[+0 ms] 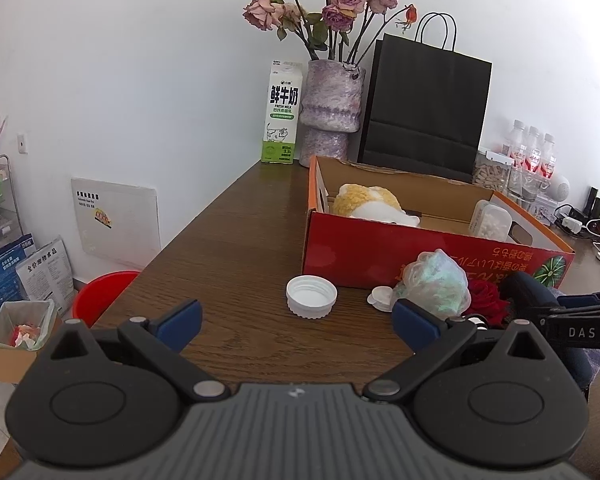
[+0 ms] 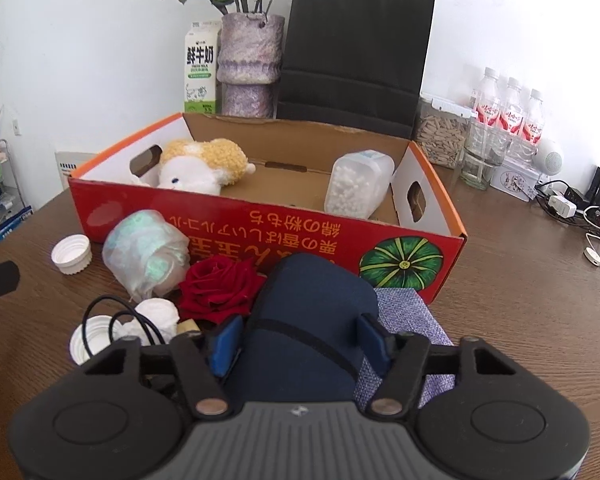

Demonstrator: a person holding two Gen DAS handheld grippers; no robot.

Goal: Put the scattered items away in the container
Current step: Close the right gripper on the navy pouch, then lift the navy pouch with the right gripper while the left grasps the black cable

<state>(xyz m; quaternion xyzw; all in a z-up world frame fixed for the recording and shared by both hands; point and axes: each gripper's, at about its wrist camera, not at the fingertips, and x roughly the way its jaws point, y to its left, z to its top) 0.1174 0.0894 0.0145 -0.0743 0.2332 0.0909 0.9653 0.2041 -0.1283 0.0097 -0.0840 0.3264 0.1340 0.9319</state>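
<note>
From the left wrist camera, the left gripper (image 1: 296, 322) hangs over the brown table (image 1: 228, 240) with its blue fingers spread wide and nothing between them. A white cap (image 1: 311, 296) lies open side up at 12 o'clock from the gripper, just short of the red box (image 1: 380, 256). At 2 o'clock sit a clear bag (image 1: 436, 282), a small white lid (image 1: 381, 298) and a red rose (image 1: 486, 296). Inside the box lie a plush toy (image 1: 370, 204) at its 9 o'clock end and a jar of cotton swabs (image 1: 492, 222) at its 3 o'clock end. A milk carton (image 1: 282, 114) and a vase (image 1: 332, 108) stand behind.

From the right wrist camera, the right gripper (image 2: 302, 338) has its blue fingers pressed against both sides of a dark blue pouch (image 2: 312, 320), which rests on a purple cloth (image 2: 410, 316) just before the box (image 2: 260, 232). The rose (image 2: 220, 284) touches the pouch at 10 o'clock, the bag (image 2: 144, 252) beyond it, the cap (image 2: 72, 254) farther at 10 o'clock. Crumpled tissue (image 2: 156, 316) and a black cable (image 2: 112, 320) lie at 9 o'clock.
</note>
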